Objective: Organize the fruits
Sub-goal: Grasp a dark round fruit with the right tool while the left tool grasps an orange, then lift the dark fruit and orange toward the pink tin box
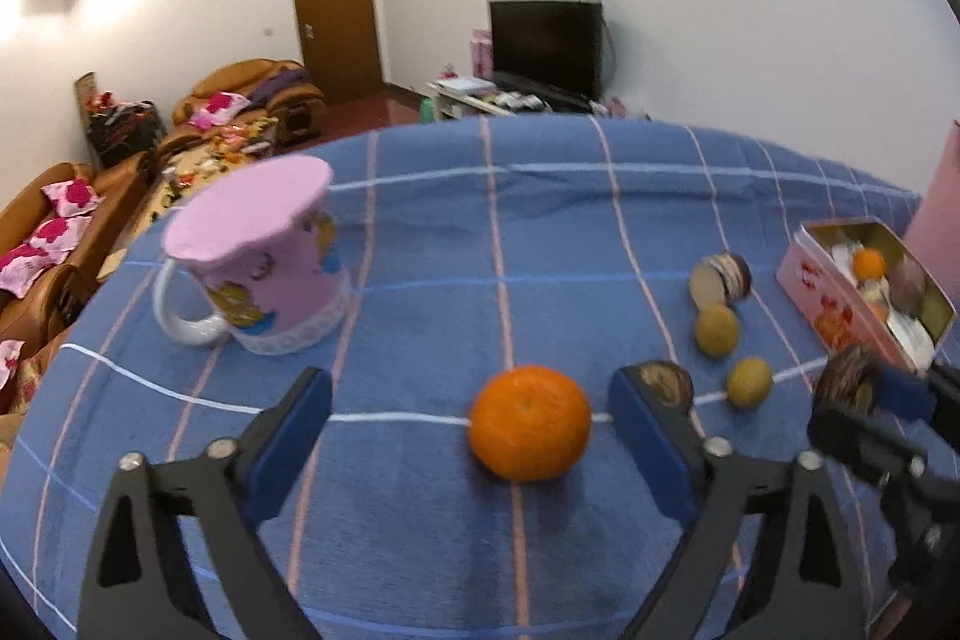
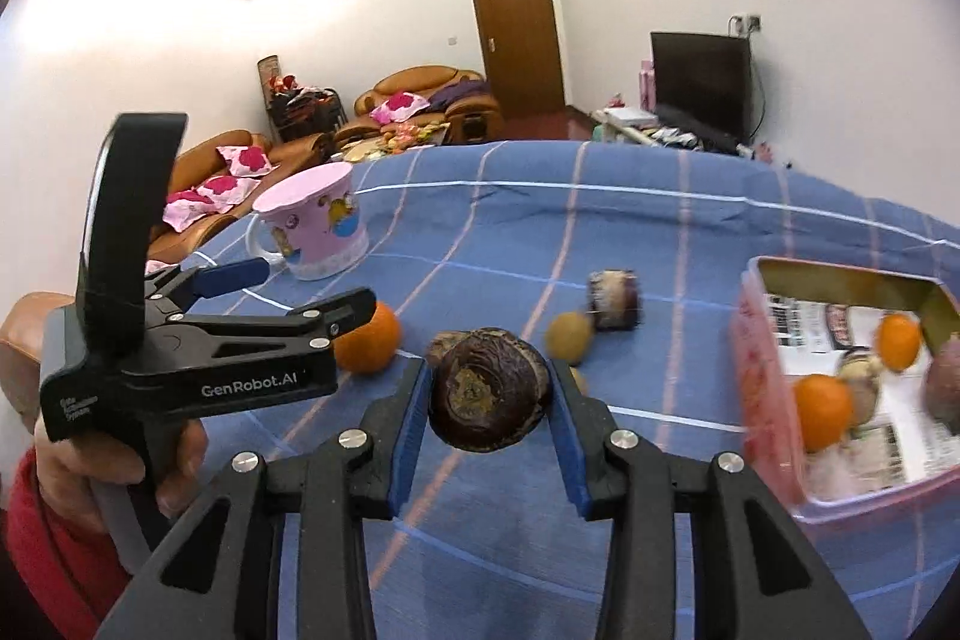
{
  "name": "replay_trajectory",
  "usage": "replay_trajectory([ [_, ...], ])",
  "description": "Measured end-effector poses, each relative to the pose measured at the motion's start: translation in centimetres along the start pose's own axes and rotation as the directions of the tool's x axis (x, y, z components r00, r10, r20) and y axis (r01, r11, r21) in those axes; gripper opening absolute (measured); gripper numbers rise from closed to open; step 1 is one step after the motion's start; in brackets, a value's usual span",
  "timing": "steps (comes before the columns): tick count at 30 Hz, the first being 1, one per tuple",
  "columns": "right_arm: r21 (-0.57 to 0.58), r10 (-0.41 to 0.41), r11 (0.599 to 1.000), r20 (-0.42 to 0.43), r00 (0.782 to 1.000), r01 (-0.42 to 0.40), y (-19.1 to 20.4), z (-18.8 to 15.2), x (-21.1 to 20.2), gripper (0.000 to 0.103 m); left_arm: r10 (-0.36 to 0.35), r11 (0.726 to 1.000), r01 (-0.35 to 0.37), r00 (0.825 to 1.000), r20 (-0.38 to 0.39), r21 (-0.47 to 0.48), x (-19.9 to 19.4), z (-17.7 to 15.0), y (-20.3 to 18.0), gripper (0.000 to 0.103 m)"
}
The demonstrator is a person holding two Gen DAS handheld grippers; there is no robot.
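Observation:
An orange (image 1: pixel 529 421) lies on the blue checked cloth, between the open jaws of my left gripper (image 1: pixel 471 403), nearer the right finger. My right gripper (image 2: pixel 489 394) is shut on a dark brown round fruit (image 2: pixel 489 397) and holds it above the cloth, left of the pink box (image 2: pixel 774 400). The box (image 1: pixel 810 289) holds oranges and other fruit. On the cloth lie two small yellow-green fruits (image 1: pixel 717 330) (image 1: pixel 749 382), a cut dark fruit (image 1: pixel 720 277) and another brown fruit (image 1: pixel 666 382) behind my left gripper's right finger.
A pink cup (image 1: pixel 270 268) with a lid and white handle stands at the left of the table. The cloth's far edge (image 1: pixel 540 121) drops off to a room with sofas and a TV. A pink object (image 1: pixel 936 196) stands behind the box.

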State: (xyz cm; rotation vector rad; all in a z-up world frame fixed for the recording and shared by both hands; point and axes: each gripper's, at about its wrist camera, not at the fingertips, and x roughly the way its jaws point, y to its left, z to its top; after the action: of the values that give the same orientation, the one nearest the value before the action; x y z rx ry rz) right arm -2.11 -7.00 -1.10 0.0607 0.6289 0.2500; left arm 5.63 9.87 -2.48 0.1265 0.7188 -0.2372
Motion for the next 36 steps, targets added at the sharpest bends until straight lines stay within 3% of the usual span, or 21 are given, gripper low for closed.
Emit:
replay_trajectory([
  [3,0.016,-0.004,1.000,-0.013,1.000,0.005,-1.0,-0.3,-0.2,0.041,-0.013,1.000,0.014,0.999,-0.037,0.021,0.5,-0.5,-0.6,0.083],
  [7,0.050,0.000,0.999,-0.029,1.000,0.001,-1.6,-0.3,0.1,0.041,0.014,0.998,-0.011,0.998,-0.067,0.056,1.6,-0.6,-1.3,0.083],
  [11,0.049,0.013,0.999,-0.033,0.999,-0.012,-1.4,-0.7,-0.3,0.041,-0.010,1.000,0.011,0.994,-0.112,0.004,2.6,-0.3,-0.8,0.079],
  [13,0.050,0.022,0.999,-0.034,0.999,-0.020,-1.3,-0.7,-0.1,0.041,-0.034,0.999,0.029,0.987,-0.156,-0.031,3.6,-0.2,-0.6,0.064],
  [16,0.055,0.023,0.998,-0.036,0.999,-0.021,-1.2,-0.9,-0.1,0.041,-0.054,0.998,0.049,0.984,-0.169,-0.033,4.0,-0.3,-1.0,0.051],
  [21,0.065,0.019,0.998,-0.025,0.999,-0.018,-1.5,-0.9,-0.1,0.041,-0.049,0.999,0.045,0.986,-0.160,-0.028,3.8,-0.4,-1.3,0.048],
  [24,0.062,0.013,0.998,-0.003,1.000,-0.013,-1.4,-0.8,-0.5,0.041,-0.021,0.999,0.015,0.993,-0.117,-0.044,2.9,-0.3,-0.9,0.048],
  [27,0.042,-0.012,0.999,0.057,0.998,0.009,-1.4,-0.6,-1.4,0.041,0.021,0.997,-0.023,0.999,-0.025,-0.074,1.0,-0.2,-0.6,0.048],
  [31,-0.004,-0.100,0.995,0.181,0.978,0.102,-1.0,-0.3,-3.3,0.041,0.134,0.988,-0.124,0.985,0.108,-0.091,-1.3,-0.2,-1.4,0.048],
  [36,-0.010,-0.143,0.988,0.253,0.957,0.151,-1.7,0.1,-4.7,0.041,0.171,0.980,-0.151,0.972,0.163,-0.127,-2.6,-0.7,-2.5,0.048],
])
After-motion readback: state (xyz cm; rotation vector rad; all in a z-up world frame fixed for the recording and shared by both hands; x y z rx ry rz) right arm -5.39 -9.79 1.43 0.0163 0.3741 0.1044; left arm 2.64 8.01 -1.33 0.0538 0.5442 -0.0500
